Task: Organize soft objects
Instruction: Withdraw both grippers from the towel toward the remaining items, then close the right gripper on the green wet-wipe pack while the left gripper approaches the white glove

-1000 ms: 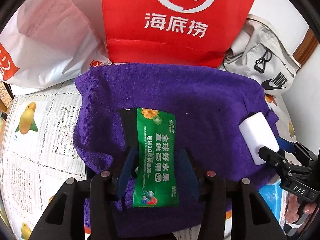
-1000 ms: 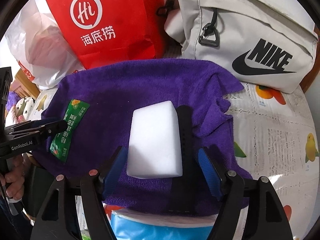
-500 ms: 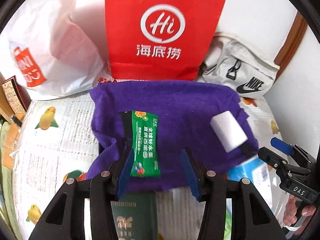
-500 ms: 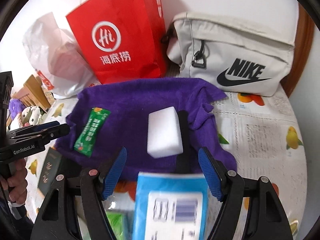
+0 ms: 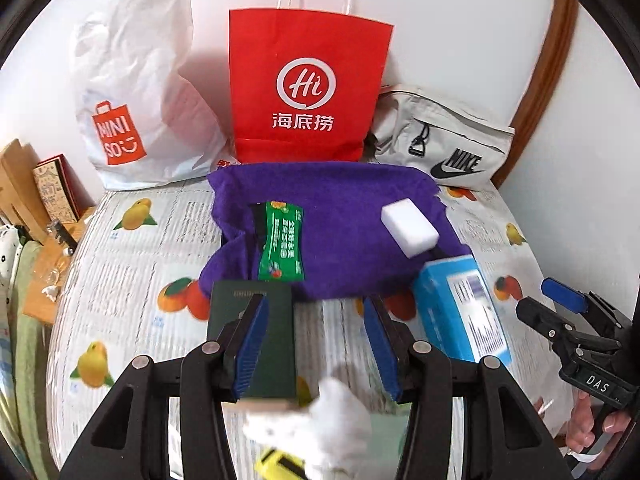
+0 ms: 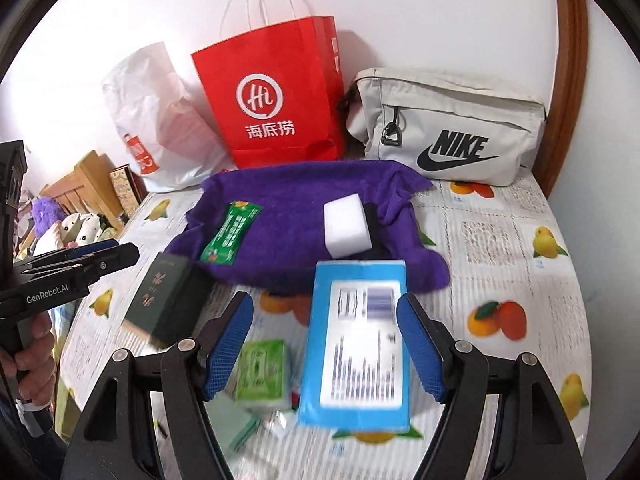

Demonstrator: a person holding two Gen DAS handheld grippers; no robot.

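Purple towel (image 5: 344, 216), mid-frame, is carrying the green packet (image 5: 281, 246) and white sponge (image 5: 409, 226); both claws (image 5: 316, 344) (image 6: 326, 348) are hanging apart and empty, probably needing another soft pick.

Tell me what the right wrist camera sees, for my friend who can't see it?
An open, empty right gripper hangs above a blue box on a fruit-print table. Beyond, a white sponge and green packet lie on a purple towel, before a red bag.

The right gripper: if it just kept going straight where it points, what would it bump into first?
Most likely the blue box, lying between the open right gripper fingers and in front of the purple towel. Depth is hard to judge.
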